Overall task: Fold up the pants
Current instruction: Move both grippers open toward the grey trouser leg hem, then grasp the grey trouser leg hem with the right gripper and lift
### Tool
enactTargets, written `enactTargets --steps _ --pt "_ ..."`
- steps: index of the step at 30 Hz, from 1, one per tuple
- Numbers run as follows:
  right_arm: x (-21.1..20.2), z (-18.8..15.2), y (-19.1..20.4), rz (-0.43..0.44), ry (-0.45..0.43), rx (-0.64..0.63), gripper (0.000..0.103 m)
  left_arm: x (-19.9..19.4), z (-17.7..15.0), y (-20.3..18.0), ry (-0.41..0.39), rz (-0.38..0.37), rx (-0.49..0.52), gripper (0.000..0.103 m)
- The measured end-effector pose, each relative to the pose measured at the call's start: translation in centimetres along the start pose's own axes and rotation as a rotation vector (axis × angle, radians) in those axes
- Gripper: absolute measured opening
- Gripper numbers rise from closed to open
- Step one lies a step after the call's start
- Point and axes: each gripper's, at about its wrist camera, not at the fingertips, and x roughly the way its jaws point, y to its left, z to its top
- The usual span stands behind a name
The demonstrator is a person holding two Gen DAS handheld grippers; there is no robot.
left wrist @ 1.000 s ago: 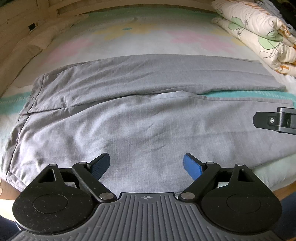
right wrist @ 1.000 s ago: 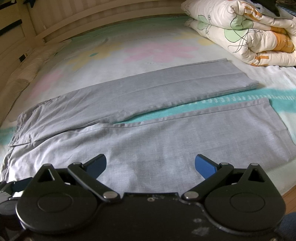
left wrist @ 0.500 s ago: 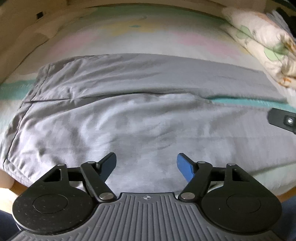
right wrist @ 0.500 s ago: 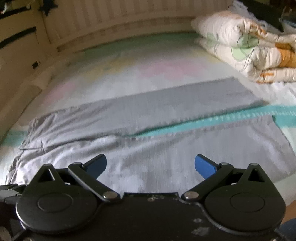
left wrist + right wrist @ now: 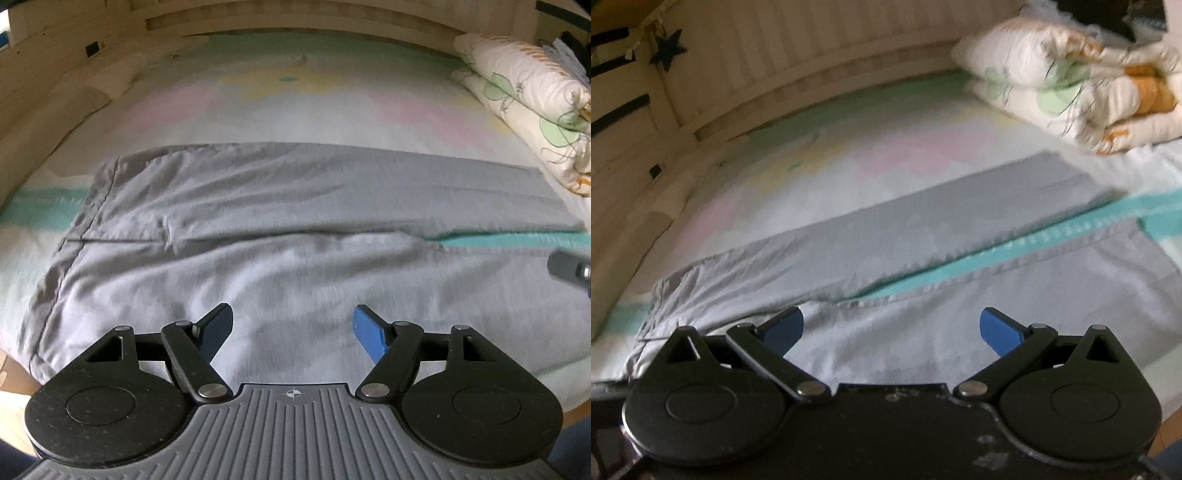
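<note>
Grey pants [image 5: 295,221] lie spread flat on the bed, waistband at the left, both legs running right with a gap between them. In the right wrist view the pants [image 5: 923,236] show both leg ends at the right. My left gripper [image 5: 291,328] is open and empty, low over the near leg by the seat. My right gripper [image 5: 891,328] is open and empty over the near leg, near the crotch. A part of the right gripper [image 5: 572,267] shows at the right edge of the left wrist view.
The bed sheet [image 5: 295,99] is pale with pastel patches and a teal stripe. A folded floral quilt [image 5: 1071,85] lies at the far right corner, also in the left wrist view [image 5: 528,103]. A wooden bed frame [image 5: 775,74] runs behind and to the left.
Both grippers have dropped lower and tilted up toward the headboard; the pants look nearer and flatter in view. Both stay open. The pants have not moved.
</note>
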Motion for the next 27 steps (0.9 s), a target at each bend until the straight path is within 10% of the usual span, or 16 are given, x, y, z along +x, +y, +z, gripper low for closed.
enactTargets --steps 12,27 --pt "7.3 8.8 0.6 -0.009 0.146 -0.158 0.085 4.6 9.9 0.2 0.003 0.047 0.056 0.071" --pt "27.9 20.3 -4.0 -0.283 0.238 0.149 0.092 11.4 14.6 0.7 0.061 0.067 0.068 0.071"
